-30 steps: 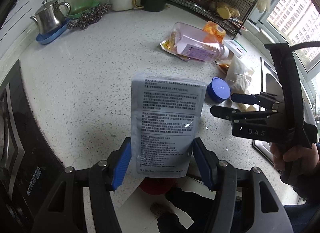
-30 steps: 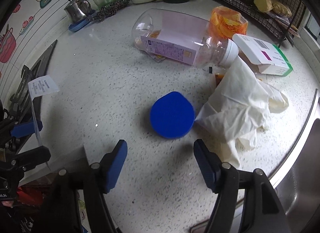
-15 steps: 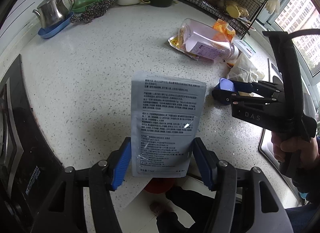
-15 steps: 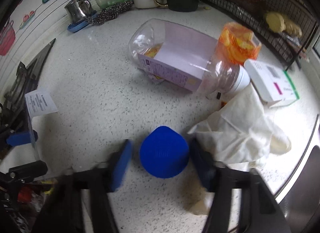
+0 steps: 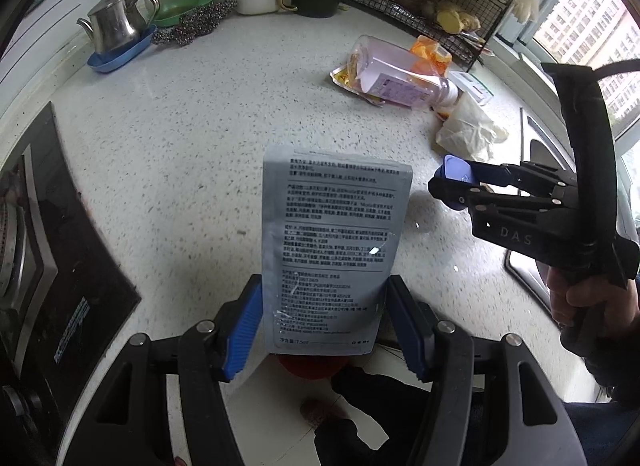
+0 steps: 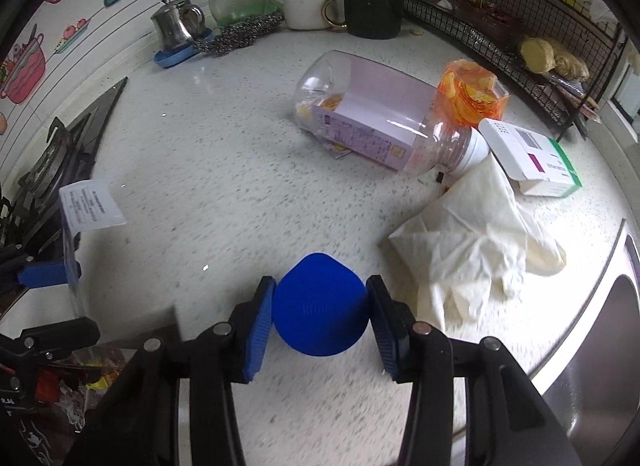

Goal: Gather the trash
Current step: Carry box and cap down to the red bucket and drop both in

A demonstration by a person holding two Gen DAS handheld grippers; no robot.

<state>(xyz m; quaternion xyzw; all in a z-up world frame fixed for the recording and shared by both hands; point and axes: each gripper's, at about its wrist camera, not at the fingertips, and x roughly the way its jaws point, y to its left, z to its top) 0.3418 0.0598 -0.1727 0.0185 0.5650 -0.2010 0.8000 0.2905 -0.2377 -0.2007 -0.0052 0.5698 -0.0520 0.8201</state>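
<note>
My left gripper [image 5: 324,322] is shut on a grey printed sachet [image 5: 332,242] and holds it upright over the counter's front edge; the sachet also shows at the left in the right wrist view [image 6: 86,205]. My right gripper [image 6: 320,318] is shut on a blue round cap [image 6: 320,310], held just above the counter; the cap also shows in the left wrist view [image 5: 456,173]. On the white speckled counter [image 5: 192,137] lie a clear plastic bottle with a pink label [image 6: 372,113], an orange wrapper [image 6: 468,93], a crumpled white tissue [image 6: 468,238] and a small white box [image 6: 528,153].
A steel teapot on a blue saucer [image 5: 116,29], a glass jar, a metal scourer and a dark utensil mug [image 6: 372,9] stand at the back. A wire rack [image 6: 520,25] runs along the right. A black stove [image 5: 40,246] is at the left, a sink [image 6: 608,326] at the right.
My right gripper moved forward over the blue cap and shut on it. The left gripper kept hold of the sachet and drew back slightly.
</note>
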